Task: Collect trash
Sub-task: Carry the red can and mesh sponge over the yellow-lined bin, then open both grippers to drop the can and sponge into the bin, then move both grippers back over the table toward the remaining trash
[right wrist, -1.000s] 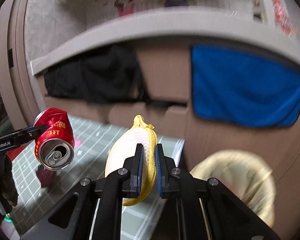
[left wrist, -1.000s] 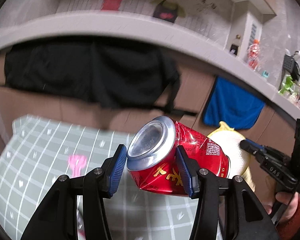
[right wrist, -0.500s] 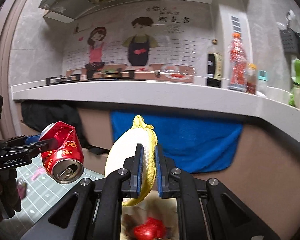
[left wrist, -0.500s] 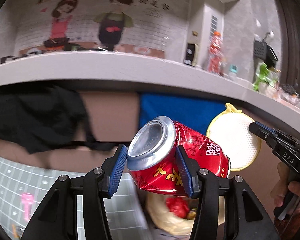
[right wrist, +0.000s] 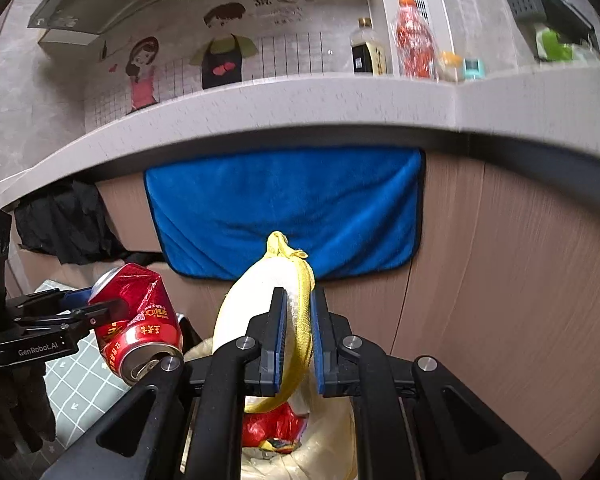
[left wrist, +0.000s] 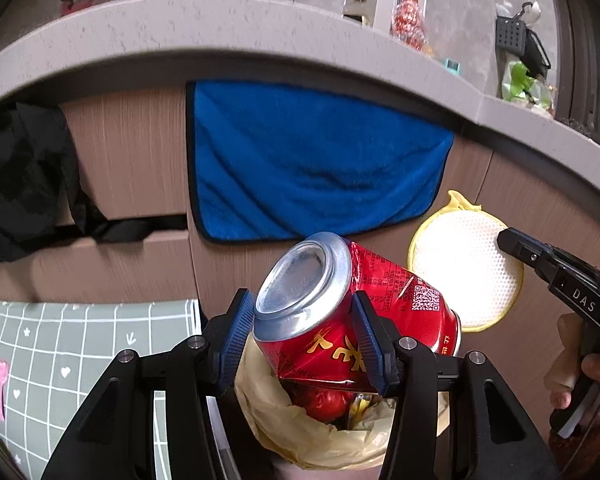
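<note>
Crushed red can (left wrist: 352, 312) pinched in left gripper (left wrist: 306, 334) jaws, right gripper (right wrist: 298, 334) jaws clamped on yellow-rimmed pad (right wrist: 260, 304)

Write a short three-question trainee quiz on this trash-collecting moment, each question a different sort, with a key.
1. True or false: the left tongs are shut on a crushed red can.
2. Multiple choice: the right tongs grip A) a glass bottle, B) a round yellow-edged scrubbing pad, C) a blue towel.
3. Fill in: below both held items sits an open bin lined with a ____ bag.

Key: 1 true; 2 B; 3 yellow.
</note>
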Demonstrator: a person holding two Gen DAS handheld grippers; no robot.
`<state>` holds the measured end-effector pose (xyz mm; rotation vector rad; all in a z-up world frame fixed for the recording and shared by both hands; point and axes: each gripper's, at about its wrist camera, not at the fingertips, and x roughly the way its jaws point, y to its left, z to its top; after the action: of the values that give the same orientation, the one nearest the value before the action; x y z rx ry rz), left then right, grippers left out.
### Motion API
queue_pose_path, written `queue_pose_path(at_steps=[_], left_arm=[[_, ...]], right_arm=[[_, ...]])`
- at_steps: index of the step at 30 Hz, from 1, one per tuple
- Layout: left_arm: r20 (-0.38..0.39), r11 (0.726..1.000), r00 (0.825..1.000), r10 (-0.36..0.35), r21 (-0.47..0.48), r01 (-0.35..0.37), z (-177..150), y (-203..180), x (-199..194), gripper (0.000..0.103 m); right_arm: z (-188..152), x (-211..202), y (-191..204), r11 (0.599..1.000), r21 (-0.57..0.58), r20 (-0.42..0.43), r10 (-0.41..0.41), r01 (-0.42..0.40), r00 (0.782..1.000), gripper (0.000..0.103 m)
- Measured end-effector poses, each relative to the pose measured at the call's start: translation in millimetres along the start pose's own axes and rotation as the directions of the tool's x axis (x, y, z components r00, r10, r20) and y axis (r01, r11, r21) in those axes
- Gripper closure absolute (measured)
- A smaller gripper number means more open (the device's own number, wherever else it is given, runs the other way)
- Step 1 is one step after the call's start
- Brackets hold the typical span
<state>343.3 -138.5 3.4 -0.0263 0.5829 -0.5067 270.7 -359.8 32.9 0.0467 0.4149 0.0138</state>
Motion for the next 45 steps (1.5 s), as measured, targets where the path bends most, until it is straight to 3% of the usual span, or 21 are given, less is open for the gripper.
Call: queue_pose_path(at_steps=[13,19,22,23,25,29,34,39,45], left_arm=[[-0.079,1.0,0.997,0.014,-0.025,-0.016,-20.8,12.6,32.1,0.052],[-0.113,0.997,0.993,-0.031,-0.071,0.023,-24.7,22.8,47.0,0.052],[-0.15,0.991,0.985,-0.087,-0.115,0.069,-25.5,31.0,56.3,0.047],[-0.155,0.99,0.984,-0.091,-0.124,0.072,-25.2,32.6,57.6,0.043],[-0.154,0.986,0.983,-0.1,-0.148,0.077,-23.3,36.0,56.7,0.023],[-0.152,0.986,0.984,-0.094,-0.149,0.071,-20.6,35.7,48.4,0.02],[-0.127,0.988,0.991,-0.047,-0.15,0.028,-20.8,45.6,27.1,0.02],[-0.081,0.988,0.996,0.047,-0.143,-0.058,-26.8,71.1,-11.7,0.02],[-0.057,0.961,0.976,0.21,-0.173,-0.217,-54.2,130.7,-82.7,0.02]], right_arm=[[-34.6,44.3,5.3,0.999,0.03,-0.112,0.04,-0.037,0.993,0.093],[-43.3,59.0,7.0,0.998,0.047,-0.153,0.055,-0.049,0.987,0.092],[-48.5,67.6,4.9,0.996,0.07,-0.184,0.075,-0.063,0.98,0.084],[-50.3,69.9,3.8,0.994,0.081,-0.194,0.084,-0.069,0.977,0.07],[-52.7,72.4,2.9,0.993,0.097,-0.197,0.088,-0.07,0.976,0.054],[-56.0,70.8,0.7,0.991,0.123,-0.196,0.073,-0.049,0.978,0.054],[-54.1,60.8,2.3,0.991,0.132,-0.185,0.056,-0.031,0.981,0.054],[-48.4,47.3,14.3,0.99,0.134,-0.157,0.067,-0.046,0.985,0.054],[-40.2,34.9,52.5,0.989,0.106,-0.113,0.112,-0.1,0.987,0.054]])
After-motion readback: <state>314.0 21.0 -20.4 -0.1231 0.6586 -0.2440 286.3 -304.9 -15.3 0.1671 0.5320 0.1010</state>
